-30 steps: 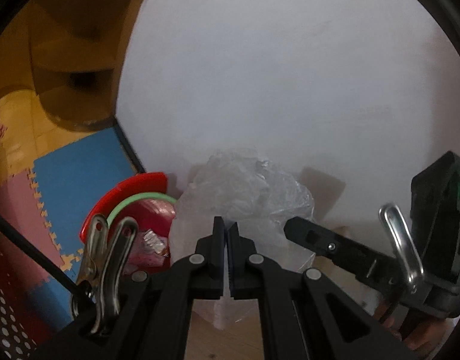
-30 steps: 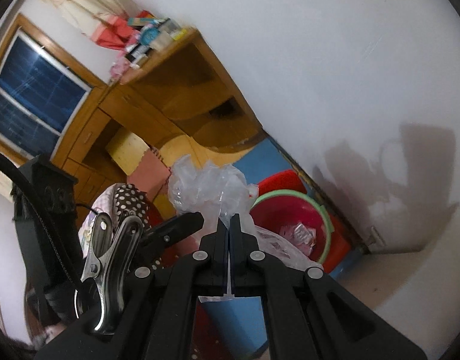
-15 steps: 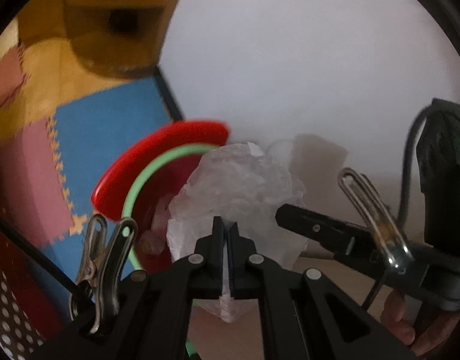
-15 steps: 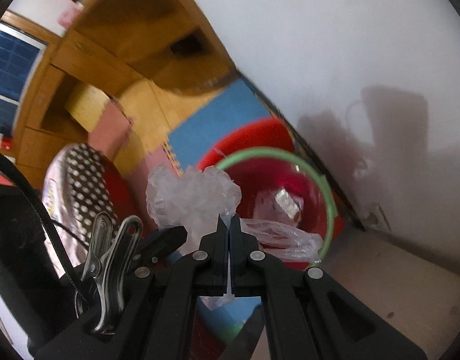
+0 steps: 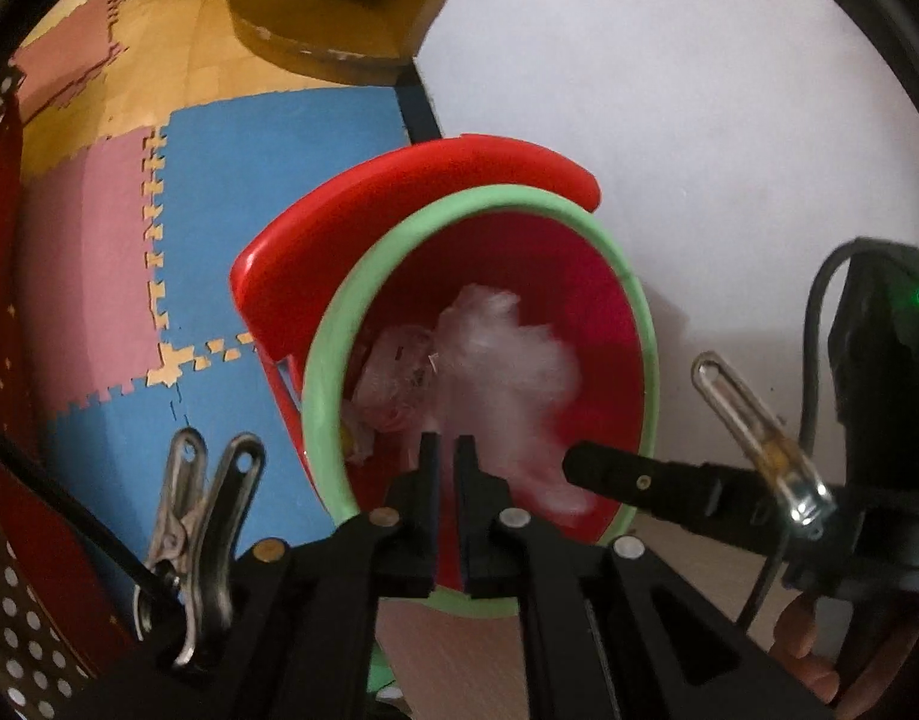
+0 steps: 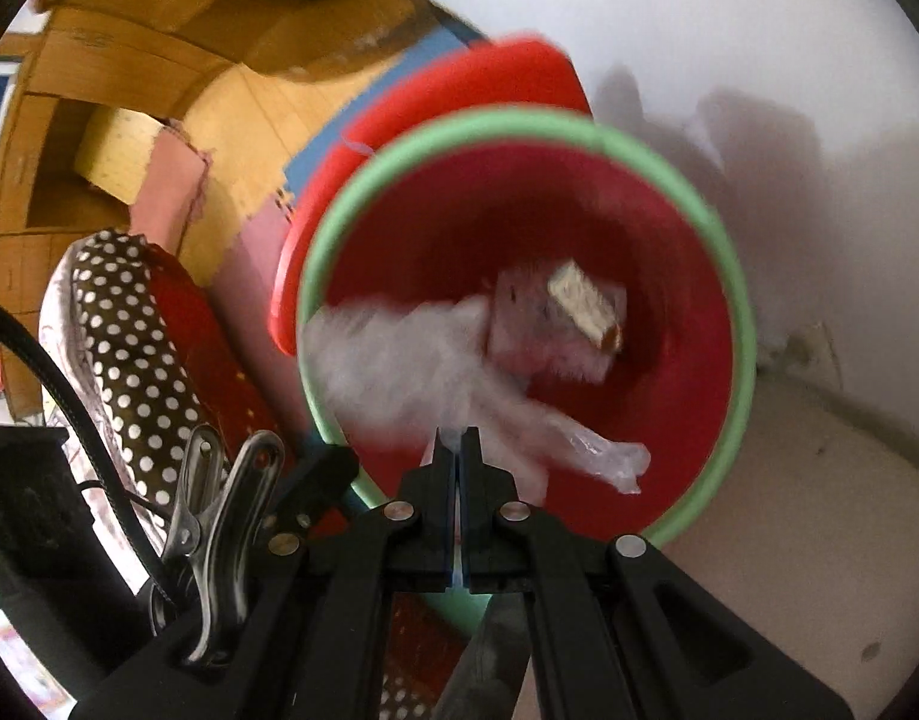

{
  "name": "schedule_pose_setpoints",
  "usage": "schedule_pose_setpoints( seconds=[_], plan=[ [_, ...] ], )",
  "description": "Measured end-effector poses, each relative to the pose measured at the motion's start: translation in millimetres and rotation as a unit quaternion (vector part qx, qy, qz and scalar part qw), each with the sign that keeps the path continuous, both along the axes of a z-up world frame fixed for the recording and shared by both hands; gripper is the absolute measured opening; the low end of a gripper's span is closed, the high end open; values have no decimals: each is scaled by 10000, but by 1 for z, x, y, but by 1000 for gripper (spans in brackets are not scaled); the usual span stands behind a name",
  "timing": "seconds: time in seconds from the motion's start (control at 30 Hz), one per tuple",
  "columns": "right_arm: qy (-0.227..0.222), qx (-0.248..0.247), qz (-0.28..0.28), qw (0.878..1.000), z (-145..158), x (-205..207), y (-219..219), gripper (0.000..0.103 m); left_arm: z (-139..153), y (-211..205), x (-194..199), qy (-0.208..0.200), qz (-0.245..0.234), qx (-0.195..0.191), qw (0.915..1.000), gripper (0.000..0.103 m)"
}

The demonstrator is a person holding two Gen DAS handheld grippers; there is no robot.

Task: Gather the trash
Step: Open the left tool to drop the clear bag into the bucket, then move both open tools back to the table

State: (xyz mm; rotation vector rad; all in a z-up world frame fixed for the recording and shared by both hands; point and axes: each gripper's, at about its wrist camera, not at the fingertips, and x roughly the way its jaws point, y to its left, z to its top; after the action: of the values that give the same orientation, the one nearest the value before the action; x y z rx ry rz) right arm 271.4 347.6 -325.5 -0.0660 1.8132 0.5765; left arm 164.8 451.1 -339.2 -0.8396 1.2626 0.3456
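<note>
A red bin with a green rim (image 5: pixel 321 396) (image 6: pixel 741 312) stands on the floor against the wall, and both grippers point down into it. A crumpled clear plastic bag (image 5: pixel 507 372) (image 6: pixel 399 372), blurred, hangs inside the bin over a small carton (image 6: pixel 579 306) and a clear wrapper (image 5: pixel 393 378). My left gripper (image 5: pixel 446 441) is opening; a narrow gap shows between its pads with nothing in it. My right gripper (image 6: pixel 456 435) is shut with the bag's film pinched at its tips. One of its fingers (image 5: pixel 639 482) reaches in from the right.
A red lid (image 5: pixel 399 198) stands behind the bin. Blue and pink foam mats (image 5: pixel 267 180) cover the floor to the left, with a wooden shelf unit (image 5: pixel 339 0) beyond. The white wall (image 5: pixel 699 120) is close on the right. A polka-dot cloth (image 6: pixel 129 348) lies left.
Both grippers have dropped from above the bin to its mouth, carrying the bag down into it. The left gripper's jaws, pinched on the bag before, have parted and let go.
</note>
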Motion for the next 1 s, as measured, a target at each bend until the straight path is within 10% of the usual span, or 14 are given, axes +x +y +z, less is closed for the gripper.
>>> schedule_pose_setpoints(
  seconds=[0.17, 0.37, 0.6, 1.0],
  plan=[
    [-57, 74, 63, 9999, 0, -3, 3, 6, 14, 4, -4, 30, 81, 44, 10000, 39],
    [-62, 203, -134, 9997, 3, 1, -2, 43, 36, 9, -7, 82, 157, 119, 9998, 61],
    [-794, 720, -331, 9937, 57, 6, -1, 62, 75, 12, -5, 15, -61, 258, 9996, 63],
    [-2039, 1598, -1050, 9601, 194, -13, -6, 65, 176, -1, -13, -233, -567, 1080, 9923, 65]
  ],
)
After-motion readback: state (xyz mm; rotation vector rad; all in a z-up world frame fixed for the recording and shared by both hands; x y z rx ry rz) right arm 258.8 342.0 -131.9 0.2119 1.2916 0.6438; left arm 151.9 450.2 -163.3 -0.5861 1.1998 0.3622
